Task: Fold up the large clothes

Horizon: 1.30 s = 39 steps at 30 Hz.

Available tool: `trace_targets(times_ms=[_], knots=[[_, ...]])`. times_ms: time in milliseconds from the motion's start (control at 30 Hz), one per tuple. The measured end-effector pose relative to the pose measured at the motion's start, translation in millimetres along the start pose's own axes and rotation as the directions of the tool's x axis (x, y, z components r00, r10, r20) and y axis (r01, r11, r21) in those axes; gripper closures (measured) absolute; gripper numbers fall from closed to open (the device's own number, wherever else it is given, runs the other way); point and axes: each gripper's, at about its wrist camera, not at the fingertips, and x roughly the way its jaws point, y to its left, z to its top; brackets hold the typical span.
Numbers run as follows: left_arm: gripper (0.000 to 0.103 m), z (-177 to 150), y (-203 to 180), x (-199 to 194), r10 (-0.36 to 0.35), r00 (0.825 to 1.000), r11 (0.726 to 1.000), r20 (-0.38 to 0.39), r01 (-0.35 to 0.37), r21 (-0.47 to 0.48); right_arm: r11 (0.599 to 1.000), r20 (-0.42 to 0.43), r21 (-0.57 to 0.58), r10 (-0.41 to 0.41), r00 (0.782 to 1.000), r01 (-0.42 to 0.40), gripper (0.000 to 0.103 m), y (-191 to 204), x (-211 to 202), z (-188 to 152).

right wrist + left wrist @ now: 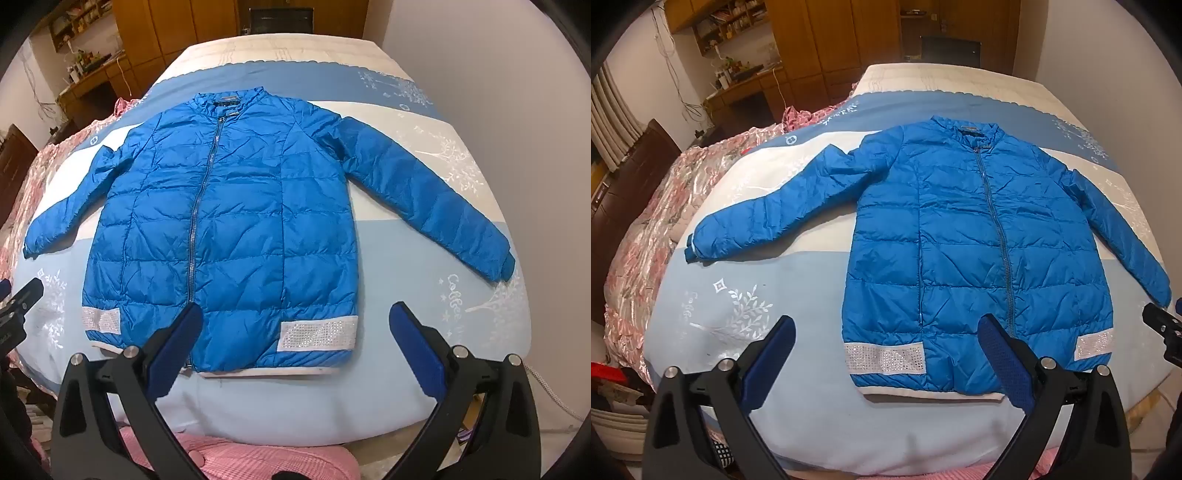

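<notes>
Left wrist view: the black-framed left gripper with blue pads [886,328] covers part of the lower hem of the blue quilted zip-front jacket [960,229]; its frame runs off the bottom edge. The black right gripper [1163,332] is cut by the right edge, so its jaw spacing is unreadable here. Items on the wooden shelves [731,22] are too small to identify.

Right wrist view: the right gripper's left finger [181,339] hides the bottom end of the grey zipper [199,206]. The left gripper [18,306] is clipped by the left edge. The pink checked cloth [240,458] is cut off at the bottom.
</notes>
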Motion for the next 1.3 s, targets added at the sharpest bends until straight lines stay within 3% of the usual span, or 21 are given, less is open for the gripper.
trace_targets(times_ms=[1300], knots=[[0.004, 2.1, -1.2, 0.0, -0.005, 1.000, 1.000, -0.002, 0.005, 0.004, 1.000, 0.001, -0.004, -0.005, 1.000, 0.005, 0.003, 0.8, 1.4, -0.1]])
